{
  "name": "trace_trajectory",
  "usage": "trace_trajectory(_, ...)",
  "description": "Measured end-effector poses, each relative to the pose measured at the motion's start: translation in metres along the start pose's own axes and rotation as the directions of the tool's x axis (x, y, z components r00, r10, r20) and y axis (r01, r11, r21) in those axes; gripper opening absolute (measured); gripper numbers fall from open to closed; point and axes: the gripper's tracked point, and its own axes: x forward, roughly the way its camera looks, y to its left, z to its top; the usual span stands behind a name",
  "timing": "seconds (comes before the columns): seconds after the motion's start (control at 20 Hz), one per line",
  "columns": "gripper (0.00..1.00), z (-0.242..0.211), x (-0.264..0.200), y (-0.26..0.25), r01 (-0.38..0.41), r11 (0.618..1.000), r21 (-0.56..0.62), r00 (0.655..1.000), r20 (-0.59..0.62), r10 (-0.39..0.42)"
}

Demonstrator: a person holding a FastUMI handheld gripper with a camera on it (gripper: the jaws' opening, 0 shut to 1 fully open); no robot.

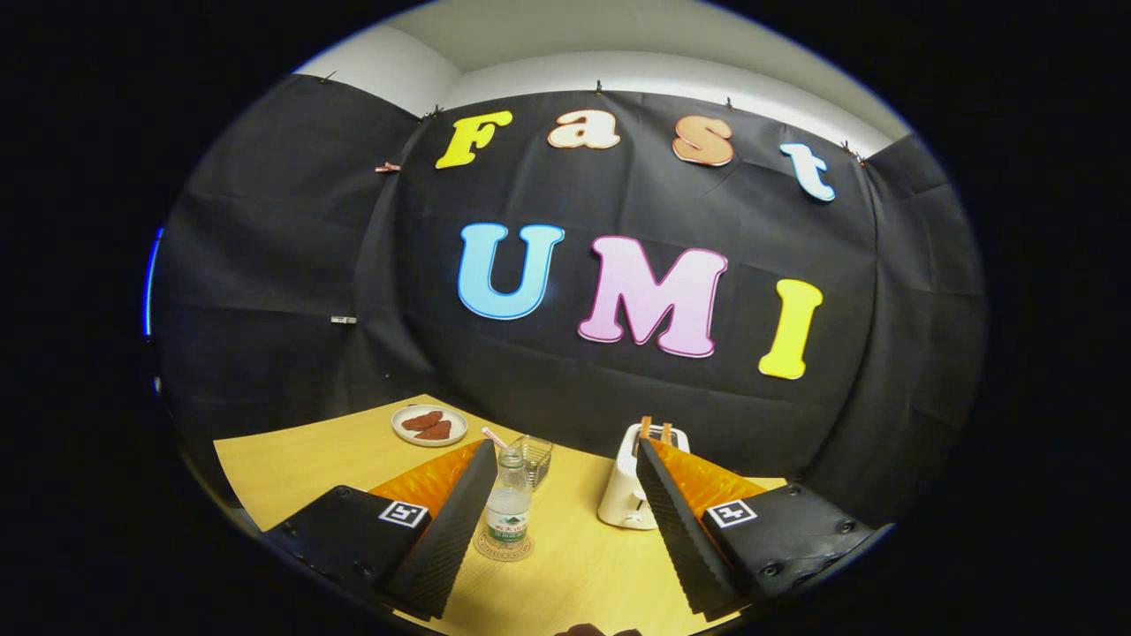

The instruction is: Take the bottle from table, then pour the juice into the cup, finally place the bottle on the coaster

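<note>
At the near edge of the yellow tabletop (583,565), the gripper (565,530) holds its jaws wide and empty. Just ahead at eleven o'clock, beside the left finger, the small plastic bottle (508,503) stands upright on a round coaster (504,546). It looks light, thin-walled and smooth; grip the labelled middle gently. Behind it sits a clear cup (535,457) with a straw; at one o'clock, a white toaster (626,495); farther at eleven, a plate (429,425).

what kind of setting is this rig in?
Looks like a staged demo booth, dressed as a kitchen table: black cloth walls pinned around a wooden tabletop set with a toaster, a plate and a bottle standing on a coaster. The gripper is open.
</note>
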Motion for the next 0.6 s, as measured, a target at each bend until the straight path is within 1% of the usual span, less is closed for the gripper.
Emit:
trace_trajectory(0.25, 0.98, 0.035, -0.05, -0.015, 0.123, 0.992, 0.02, 0.992, -0.007, -0.123)
trace_trajectory(0.4, 0.98, 0.046, -0.075, -0.019, 0.195, 0.98, 0.04, 0.981, -0.023, -0.194)
trace_trajectory(0.6, 0.98, 0.062, -0.102, -0.023, 0.267, 0.963, 0.019, 0.964, -0.016, -0.267)
